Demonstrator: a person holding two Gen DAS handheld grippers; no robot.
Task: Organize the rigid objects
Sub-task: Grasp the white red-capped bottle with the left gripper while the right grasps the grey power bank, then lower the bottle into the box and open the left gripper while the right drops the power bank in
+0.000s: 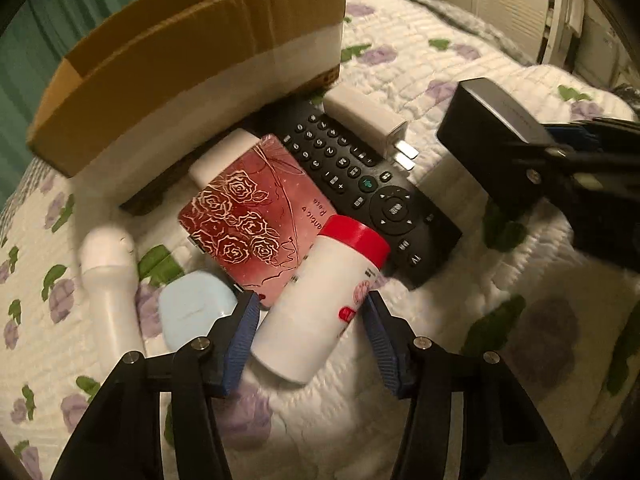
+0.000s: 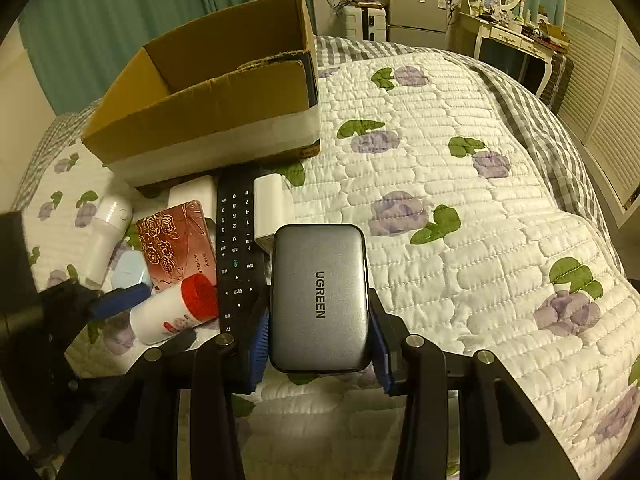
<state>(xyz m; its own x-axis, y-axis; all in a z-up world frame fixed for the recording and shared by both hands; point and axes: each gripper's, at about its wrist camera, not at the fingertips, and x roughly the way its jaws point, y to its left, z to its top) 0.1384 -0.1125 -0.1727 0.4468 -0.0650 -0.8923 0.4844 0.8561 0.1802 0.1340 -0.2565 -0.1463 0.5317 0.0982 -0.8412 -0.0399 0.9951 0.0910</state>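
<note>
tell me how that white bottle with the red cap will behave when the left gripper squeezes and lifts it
The white bottle lies on its side on the soft quilt, so a nudge would probably roll it. Its smooth round wall may slip between the left gripper fingers. It looks like rigid plastic, so it likely won't deform.

UGREEN charger: grey metallic block, black edges, label face up, clamped between the pads of my right tool, held above the quilt. White bottle with red cap lies on its side between the open pads of my left tool, cap pointing away from me. Red rose-print case flat, touching the bottle. Black remote flat, keys up, just beside the case. White plug adapter prongs out, against the remote. Pale blue case and white cylinder at left. Cardboard box open, behind them all.
</note>
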